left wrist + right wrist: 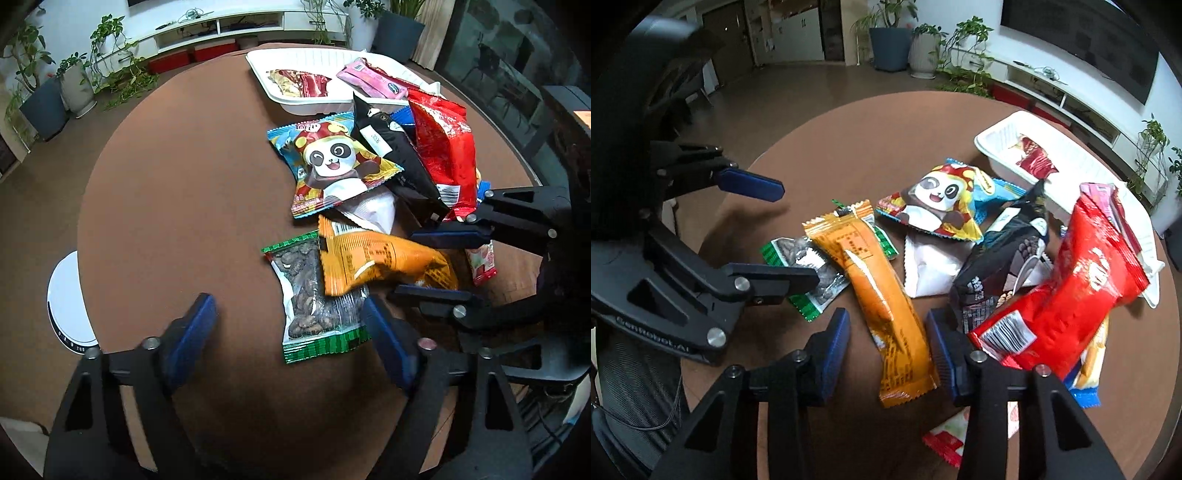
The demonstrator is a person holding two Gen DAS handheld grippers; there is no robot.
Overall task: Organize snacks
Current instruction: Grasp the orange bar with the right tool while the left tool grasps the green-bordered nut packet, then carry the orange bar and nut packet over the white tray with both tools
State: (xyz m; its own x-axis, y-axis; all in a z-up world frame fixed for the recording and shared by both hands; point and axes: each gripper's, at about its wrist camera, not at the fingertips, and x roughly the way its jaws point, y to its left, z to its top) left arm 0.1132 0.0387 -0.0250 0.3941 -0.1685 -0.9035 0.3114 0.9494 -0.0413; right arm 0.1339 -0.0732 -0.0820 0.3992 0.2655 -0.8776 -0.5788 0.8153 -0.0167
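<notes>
While straddling the orange packet (882, 306) at lower centre with right gripper (886, 347) jaws apart, seemingly not touching it; left gripper (288, 332) also spread wide by the green-edged packet (317, 299), white tray (295, 59) upper right.

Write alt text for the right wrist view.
The right tongs stand open around the near end of an orange snack packet on a round brown table. More packets lie piled beyond it, beside a white tray, with the left tongs open at left.
</notes>
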